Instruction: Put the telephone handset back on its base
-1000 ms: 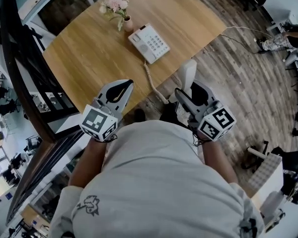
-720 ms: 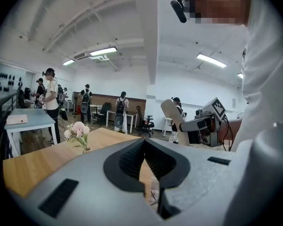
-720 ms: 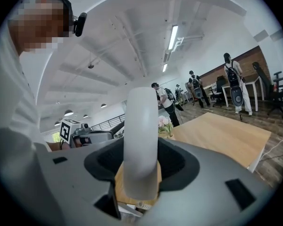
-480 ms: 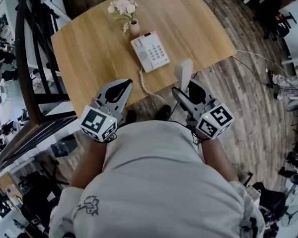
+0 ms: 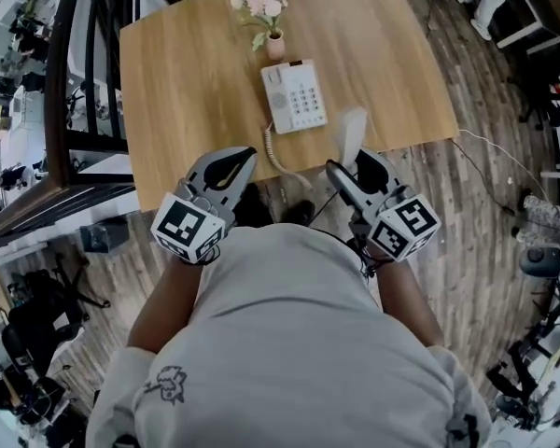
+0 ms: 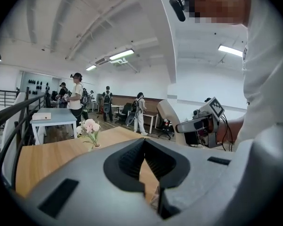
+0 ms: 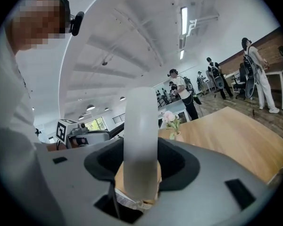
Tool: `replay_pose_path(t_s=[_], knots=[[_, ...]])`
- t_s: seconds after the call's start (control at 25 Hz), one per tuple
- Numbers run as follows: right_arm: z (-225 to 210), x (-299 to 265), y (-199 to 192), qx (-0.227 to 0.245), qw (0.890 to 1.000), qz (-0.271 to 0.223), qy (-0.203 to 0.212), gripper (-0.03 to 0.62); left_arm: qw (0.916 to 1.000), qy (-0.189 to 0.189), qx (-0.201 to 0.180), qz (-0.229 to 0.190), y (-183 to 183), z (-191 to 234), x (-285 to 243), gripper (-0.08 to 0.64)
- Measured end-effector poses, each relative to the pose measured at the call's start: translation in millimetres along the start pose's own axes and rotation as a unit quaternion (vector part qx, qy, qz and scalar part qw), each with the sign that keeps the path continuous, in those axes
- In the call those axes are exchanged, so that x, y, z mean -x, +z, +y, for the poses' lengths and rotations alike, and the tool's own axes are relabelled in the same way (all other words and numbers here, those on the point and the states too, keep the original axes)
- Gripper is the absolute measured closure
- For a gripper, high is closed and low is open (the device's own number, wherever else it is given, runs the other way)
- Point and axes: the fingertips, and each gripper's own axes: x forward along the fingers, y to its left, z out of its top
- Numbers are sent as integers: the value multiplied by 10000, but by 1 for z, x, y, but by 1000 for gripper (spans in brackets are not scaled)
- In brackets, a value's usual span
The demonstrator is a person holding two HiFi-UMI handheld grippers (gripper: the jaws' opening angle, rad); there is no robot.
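The white telephone base point(image 5: 294, 96) with a keypad lies on the wooden table point(image 5: 187, 73), near its front edge. A coiled cord point(image 5: 273, 149) hangs from it over the edge. My right gripper point(image 5: 347, 164) is shut on the white handset point(image 5: 349, 134), which stands upright just short of the table edge, to the right of the base. In the right gripper view the handset point(image 7: 141, 135) rises between the jaws of my right gripper point(image 7: 141, 154). My left gripper point(image 5: 245, 155) is shut and empty, held at the table's front edge left of the cord; its jaws point(image 6: 144, 142) meet with nothing between them.
A small vase of pink flowers point(image 5: 264, 6) stands right behind the base. A black railing point(image 5: 84, 82) runs along the table's left side. A cable point(image 5: 504, 147) lies on the wood floor to the right. Several people stand at desks far off point(image 6: 78, 95).
The view has swung, so the table and base now lie straight ahead instead of angled to the left. Both grippers keep their places before the body, the handset still in the right.
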Motion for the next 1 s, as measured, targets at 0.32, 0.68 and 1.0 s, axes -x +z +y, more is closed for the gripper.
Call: replay_pose_path(t_s=[0.32, 0.68, 1.0], knots=[[-15, -49, -16, -109, 9991, 409, 77, 368, 9994, 196, 249, 161, -21, 44, -5, 554], [-42, -111, -38, -491, 9959, 747, -165, 368, 9983, 13, 388, 426, -42, 109, -15, 554], [-81, -163, -50, -785, 9902, 1066, -444, 368, 9959, -188, 578, 670, -57, 164, -43, 554]])
